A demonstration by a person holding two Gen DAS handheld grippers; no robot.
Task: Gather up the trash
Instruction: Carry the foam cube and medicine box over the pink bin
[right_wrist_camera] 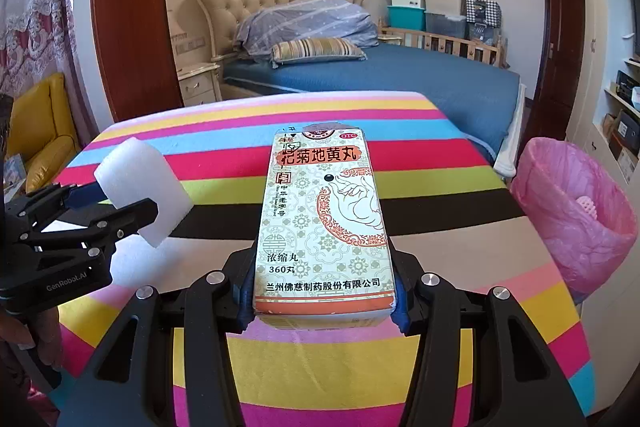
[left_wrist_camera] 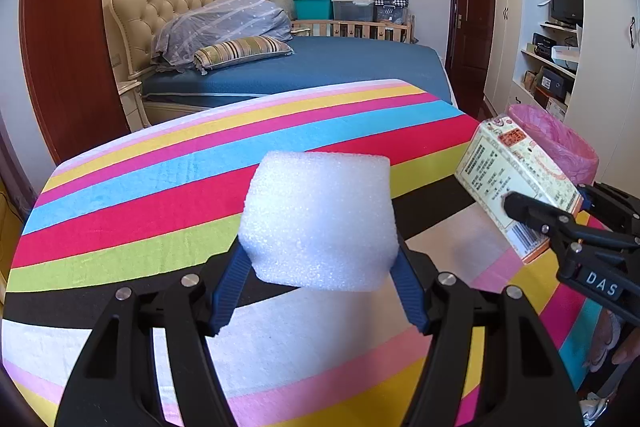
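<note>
A white foam block [left_wrist_camera: 320,223] sits between the blue pads of my left gripper [left_wrist_camera: 320,291], which is shut on it above the striped cloth. The same foam block [right_wrist_camera: 138,187] shows at the left of the right wrist view. My right gripper [right_wrist_camera: 322,311] is shut on a cream medicine box [right_wrist_camera: 324,223] with red Chinese print, held lengthwise above the cloth. In the left wrist view that medicine box [left_wrist_camera: 512,179] is at the right, pinched by the right gripper [left_wrist_camera: 548,211]. A bin lined with a pink bag [right_wrist_camera: 576,211] stands just right of the table.
The table wears a bright striped cloth [left_wrist_camera: 160,195]. Behind it is a bed with a blue cover [left_wrist_camera: 320,63]. A yellow armchair [right_wrist_camera: 40,131] stands at the left, white cupboards and shelves [left_wrist_camera: 560,59] at the right. A pink item lies inside the bin.
</note>
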